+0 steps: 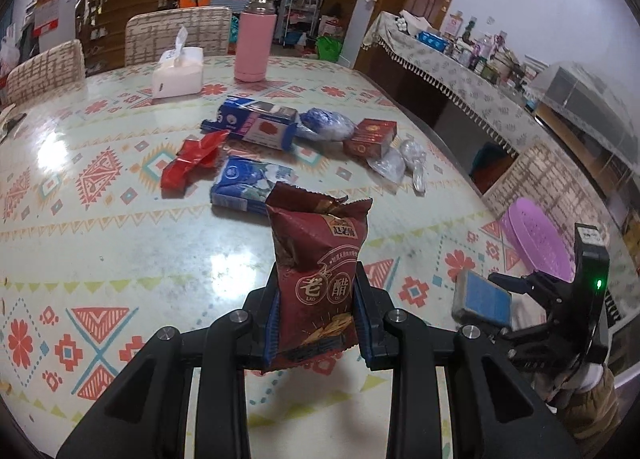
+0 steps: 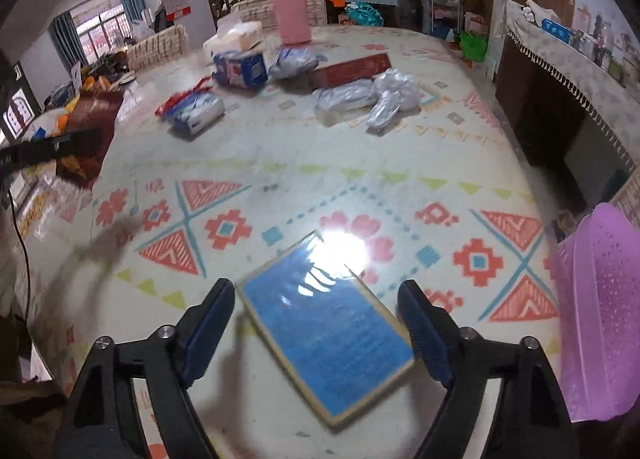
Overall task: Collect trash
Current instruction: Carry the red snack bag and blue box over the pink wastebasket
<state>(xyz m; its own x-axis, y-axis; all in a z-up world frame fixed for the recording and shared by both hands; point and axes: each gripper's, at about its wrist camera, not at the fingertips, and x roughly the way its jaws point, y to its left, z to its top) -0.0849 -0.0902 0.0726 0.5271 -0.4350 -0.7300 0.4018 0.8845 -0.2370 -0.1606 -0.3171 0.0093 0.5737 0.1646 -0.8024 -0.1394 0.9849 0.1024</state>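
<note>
Between the blue pads of the left gripper a dark red snack packet is clamped upright, its torn top standing above the fingertips and its lower edge hanging below them, clear of the patterned table. Beyond the packet, further across the table, the remaining litter is spread: a blue carton just behind it, a crumpled red wrapper to that carton's left, a longer blue box behind both, a bluish plastic bag beside that box, a red-brown box and clear plastic wrap to the right. A tissue pack and a pink flask are seen at the far side.

Seen from the right wrist view, the right gripper is held with its jaws spread wide, and a flat blue packet lies between them. The packet is turned at an angle, one corner towards the light's reflection on the table. Its right edge comes close to the right pad, but whether it is touched cannot be told because of blur; the left pad stands apart from it. No squeeze on the packet is shown. A purple perforated basket is seen at the table's right edge, just beside this gripper.
</note>
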